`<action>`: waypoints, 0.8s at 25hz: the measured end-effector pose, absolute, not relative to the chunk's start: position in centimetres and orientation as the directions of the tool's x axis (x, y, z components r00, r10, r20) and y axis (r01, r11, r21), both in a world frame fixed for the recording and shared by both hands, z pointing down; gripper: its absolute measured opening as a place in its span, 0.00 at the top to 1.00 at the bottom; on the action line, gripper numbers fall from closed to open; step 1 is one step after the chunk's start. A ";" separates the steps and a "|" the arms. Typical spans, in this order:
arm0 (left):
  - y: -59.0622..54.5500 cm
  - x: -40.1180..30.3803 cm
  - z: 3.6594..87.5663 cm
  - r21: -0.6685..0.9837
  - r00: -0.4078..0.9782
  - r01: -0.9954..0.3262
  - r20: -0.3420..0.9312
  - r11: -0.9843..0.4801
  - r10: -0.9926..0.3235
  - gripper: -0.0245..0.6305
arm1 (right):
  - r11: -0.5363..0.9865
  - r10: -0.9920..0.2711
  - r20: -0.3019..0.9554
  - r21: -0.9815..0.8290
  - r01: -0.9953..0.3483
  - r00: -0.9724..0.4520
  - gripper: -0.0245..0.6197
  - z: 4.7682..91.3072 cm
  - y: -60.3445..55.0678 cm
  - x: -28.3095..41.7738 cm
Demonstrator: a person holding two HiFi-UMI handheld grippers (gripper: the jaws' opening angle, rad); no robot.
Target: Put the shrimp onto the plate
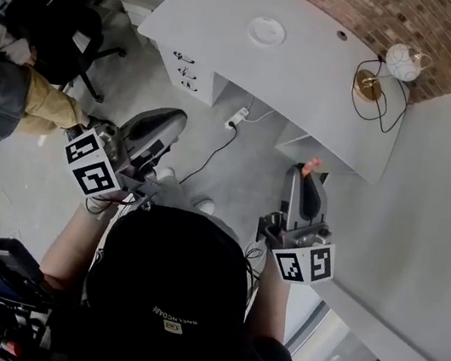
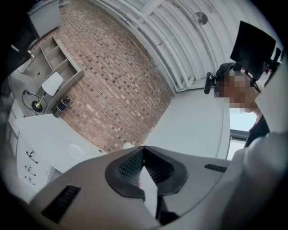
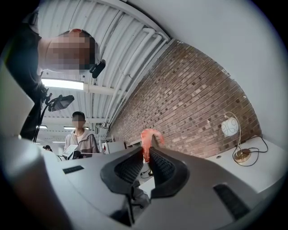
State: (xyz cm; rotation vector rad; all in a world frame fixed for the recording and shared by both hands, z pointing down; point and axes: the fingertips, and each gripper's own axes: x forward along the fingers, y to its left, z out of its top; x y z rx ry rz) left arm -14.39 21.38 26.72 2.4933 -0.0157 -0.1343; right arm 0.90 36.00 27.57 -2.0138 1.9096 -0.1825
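Right grey tool [image 3: 145, 155] pinches the small pink shrimp [image 3: 148, 137], up in the air, well short of the long white bench [image 1: 314, 70]. Left grey tool [image 2: 143, 150] is pressed together. Round white plate [image 1: 266, 30] sits on that bench, well apart from the shrimp.

My left gripper [image 1: 174, 117] and right gripper [image 1: 305, 169] had smooth grey shells with black ribbed pads [image 3: 129, 169]. Each carried a white cube [image 1: 93, 164] printed with black square markers. I wore a black cap [image 1: 172, 287] with small pale lettering.
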 end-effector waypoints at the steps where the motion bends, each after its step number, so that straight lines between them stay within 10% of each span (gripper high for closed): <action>1: 21.5 -14.3 26.8 0.601 0.995 0.018 -0.090 -0.799 -0.045 0.96 | -0.023 -0.986 -0.150 -0.343 -0.939 0.079 0.90 27.7 36.2 1.0; 20: 14.2 -9.5 28.4 0.625 0.995 0.038 -0.100 -0.780 -0.031 0.96 | -0.063 -0.990 -0.100 -0.330 -0.942 0.101 0.90 29.4 30.0 5.8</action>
